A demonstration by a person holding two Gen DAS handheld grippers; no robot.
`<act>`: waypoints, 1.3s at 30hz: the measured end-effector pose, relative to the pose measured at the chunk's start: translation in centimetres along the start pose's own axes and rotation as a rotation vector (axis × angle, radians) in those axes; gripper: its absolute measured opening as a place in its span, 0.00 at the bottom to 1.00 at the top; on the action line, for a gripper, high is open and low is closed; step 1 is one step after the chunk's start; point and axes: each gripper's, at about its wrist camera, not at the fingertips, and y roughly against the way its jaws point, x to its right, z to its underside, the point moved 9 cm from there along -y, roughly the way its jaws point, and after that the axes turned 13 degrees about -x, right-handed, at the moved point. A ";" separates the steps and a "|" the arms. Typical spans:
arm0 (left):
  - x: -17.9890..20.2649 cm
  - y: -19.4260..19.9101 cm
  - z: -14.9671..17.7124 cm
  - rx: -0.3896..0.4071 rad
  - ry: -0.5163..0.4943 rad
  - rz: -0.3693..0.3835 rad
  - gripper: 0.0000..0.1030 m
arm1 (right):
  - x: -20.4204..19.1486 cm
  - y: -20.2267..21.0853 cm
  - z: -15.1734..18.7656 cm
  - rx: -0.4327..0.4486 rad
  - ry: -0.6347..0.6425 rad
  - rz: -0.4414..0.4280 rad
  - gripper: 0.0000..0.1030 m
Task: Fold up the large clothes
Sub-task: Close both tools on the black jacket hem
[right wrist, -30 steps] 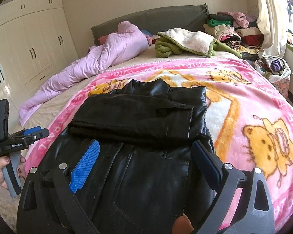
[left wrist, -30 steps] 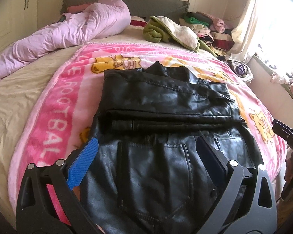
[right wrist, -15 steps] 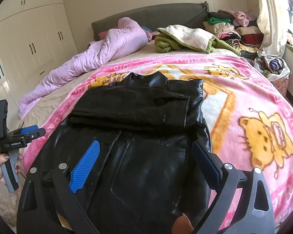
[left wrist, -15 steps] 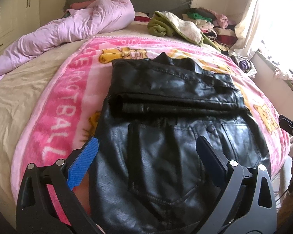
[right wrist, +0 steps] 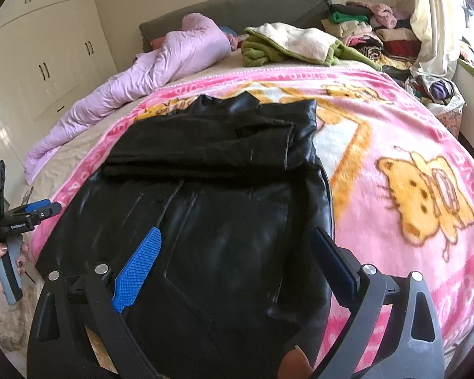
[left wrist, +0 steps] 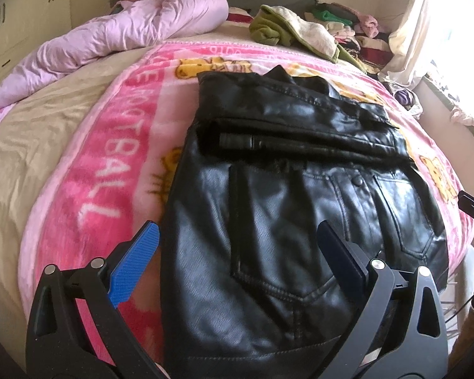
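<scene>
A black leather jacket [left wrist: 287, 195] lies on a pink cartoon blanket [left wrist: 110, 158] on the bed, its far part folded back over itself into a thick band. It also shows in the right wrist view [right wrist: 211, 208]. My left gripper [left wrist: 237, 252] is open and empty, hovering over the jacket's near left part. My right gripper [right wrist: 237, 255] is open and empty above the jacket's near right part. The left gripper also shows at the left edge of the right wrist view [right wrist: 31, 211], held in a hand.
A lilac duvet [right wrist: 148, 72] lies bunched at the bed's far left. A green and cream garment [right wrist: 297, 44] lies near the headboard. Stacked clothes [right wrist: 373, 34] and a curtain [right wrist: 433, 22] stand at the far right. White wardrobes [right wrist: 47, 63] line the left wall.
Both grippers have drawn back and risen a little from the jacket, so more of it and the blanket shows. Both stay open. The jacket has not moved.
</scene>
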 end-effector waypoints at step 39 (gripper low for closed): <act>-2.8 -2.5 7.8 -0.182 0.076 0.219 0.42 | 4.4 -2.2 8.2 -0.201 -0.019 0.050 0.92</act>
